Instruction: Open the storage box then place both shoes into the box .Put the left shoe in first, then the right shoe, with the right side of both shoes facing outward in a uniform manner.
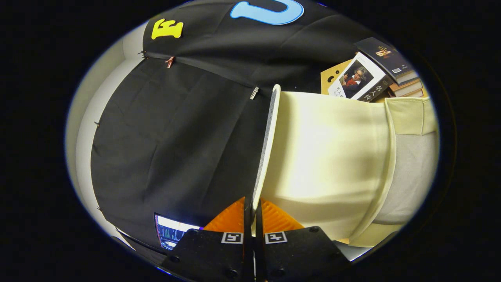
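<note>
Gripper (pixel 253 219) fingers pinch the storage box (pixel 411 176) lid (pixel 270 149) edge, held raised. Thin grip; it could slip and drop shut.

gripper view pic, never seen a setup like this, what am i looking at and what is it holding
This picture comes from a fisheye camera riding on a hand-held gripper that a person carries; no robot arm is involved. Its two fingers show at the bottom, pressed together on the thin edge of a cream lid, the flap of the storage box, which stretches away beyond them. Behind the box lies a stack of books. A lit screen sits beside the fingers. The dark backdrop is the booth's cloth wall. No shoes can be made out here.
</note>
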`<state>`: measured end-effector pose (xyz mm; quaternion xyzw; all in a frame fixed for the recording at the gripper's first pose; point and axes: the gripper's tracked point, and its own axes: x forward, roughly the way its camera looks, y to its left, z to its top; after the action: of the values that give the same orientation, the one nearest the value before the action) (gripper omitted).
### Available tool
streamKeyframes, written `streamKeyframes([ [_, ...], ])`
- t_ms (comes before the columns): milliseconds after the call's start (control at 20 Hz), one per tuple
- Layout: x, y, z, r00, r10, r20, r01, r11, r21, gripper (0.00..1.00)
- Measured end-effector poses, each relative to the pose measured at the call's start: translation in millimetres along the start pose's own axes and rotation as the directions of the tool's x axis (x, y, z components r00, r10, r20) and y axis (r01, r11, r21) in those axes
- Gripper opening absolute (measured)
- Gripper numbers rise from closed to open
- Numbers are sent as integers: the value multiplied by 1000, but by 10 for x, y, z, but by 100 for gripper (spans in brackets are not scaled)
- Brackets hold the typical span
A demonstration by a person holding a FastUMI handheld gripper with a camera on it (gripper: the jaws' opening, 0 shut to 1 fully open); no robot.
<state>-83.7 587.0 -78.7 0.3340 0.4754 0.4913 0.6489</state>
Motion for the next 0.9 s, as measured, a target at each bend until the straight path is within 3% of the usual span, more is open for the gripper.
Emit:
streamKeyframes([
  [50, -40, -5, 1, 1000, 1, 6, -1, 1000, -2, 8],
  [200, -145, -58, 58, 999, -20, 26, 21, 999, -31, 99],
  [600, -1220, -182, 111, 989, -75, 128, 98, 977, -187, 97],
  [900, -2128, -659, 365, 935, -185, 302, 292, 885, -363, 97],
])
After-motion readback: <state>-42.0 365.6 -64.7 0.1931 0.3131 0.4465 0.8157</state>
